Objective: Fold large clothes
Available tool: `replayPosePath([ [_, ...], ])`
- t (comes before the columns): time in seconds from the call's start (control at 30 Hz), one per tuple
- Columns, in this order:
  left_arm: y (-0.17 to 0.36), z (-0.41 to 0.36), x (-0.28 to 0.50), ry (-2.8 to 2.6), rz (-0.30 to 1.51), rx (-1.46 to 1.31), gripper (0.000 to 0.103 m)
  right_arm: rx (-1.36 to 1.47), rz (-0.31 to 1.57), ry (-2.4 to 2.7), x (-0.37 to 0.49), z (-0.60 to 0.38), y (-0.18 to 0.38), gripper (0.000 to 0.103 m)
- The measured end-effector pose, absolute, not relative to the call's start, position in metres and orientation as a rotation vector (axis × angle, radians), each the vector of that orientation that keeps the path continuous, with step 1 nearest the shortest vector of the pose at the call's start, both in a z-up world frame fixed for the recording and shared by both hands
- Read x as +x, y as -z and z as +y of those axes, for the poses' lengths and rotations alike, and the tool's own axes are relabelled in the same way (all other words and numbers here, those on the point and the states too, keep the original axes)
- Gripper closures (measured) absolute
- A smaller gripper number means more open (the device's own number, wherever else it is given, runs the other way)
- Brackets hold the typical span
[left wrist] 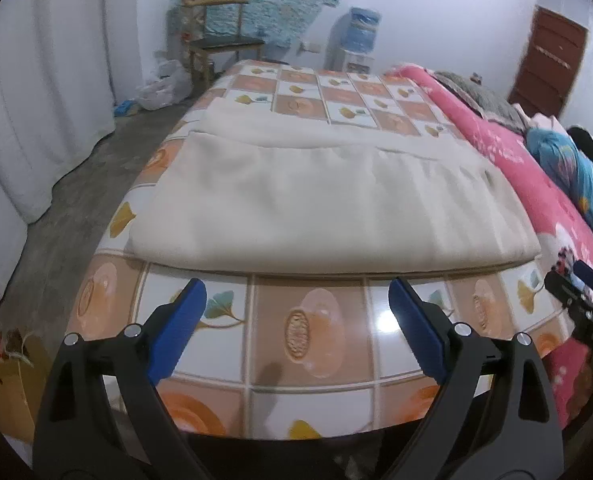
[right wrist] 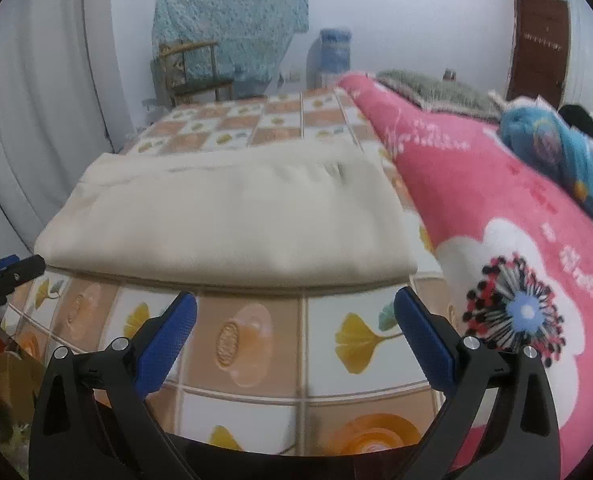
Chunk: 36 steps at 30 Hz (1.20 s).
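On tiled tabletop (left wrist: 308,332): cream folded cloth (left wrist: 316,208), lying flat beyond both grippers. Left gripper (left wrist: 297,322) spread wide, empty; right gripper (right wrist: 295,334) likewise. Only from left wrist: floor bags (left wrist: 162,88). Only from right wrist: pink blanket's pompom flower (right wrist: 514,312).

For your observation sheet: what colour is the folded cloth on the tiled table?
Plain cream folded cloth, clearest in the left wrist view.
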State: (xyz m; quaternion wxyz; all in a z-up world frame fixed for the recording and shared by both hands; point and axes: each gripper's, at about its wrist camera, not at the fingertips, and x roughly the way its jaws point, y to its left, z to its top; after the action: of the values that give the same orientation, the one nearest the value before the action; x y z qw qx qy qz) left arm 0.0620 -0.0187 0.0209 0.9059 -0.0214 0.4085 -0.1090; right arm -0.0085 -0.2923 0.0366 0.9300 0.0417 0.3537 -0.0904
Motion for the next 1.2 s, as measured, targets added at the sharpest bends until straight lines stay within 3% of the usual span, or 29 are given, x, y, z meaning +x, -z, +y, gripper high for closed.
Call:
replayPosePath([
  [0.1, -0.026, -0.030, 0.054, 0.182, 0.830, -0.005, 0.009, 0.075, 0.691, 0.179, -0.013, -0.281, -0.049, 0.007],
  [0.5, -0.039, -0.056, 0.033, 0.058, 0.759, 0.128, 0.009, 0.112, 0.722, 0.111, -0.014, -0.260, -0.050, 0.007],
  [1.2, -0.023, -0.063, 0.042, 0.062, 0.872, 0.079, 0.009, 0.114, 0.785, 0.112, -0.004, -0.258, -0.041, 0.007],
])
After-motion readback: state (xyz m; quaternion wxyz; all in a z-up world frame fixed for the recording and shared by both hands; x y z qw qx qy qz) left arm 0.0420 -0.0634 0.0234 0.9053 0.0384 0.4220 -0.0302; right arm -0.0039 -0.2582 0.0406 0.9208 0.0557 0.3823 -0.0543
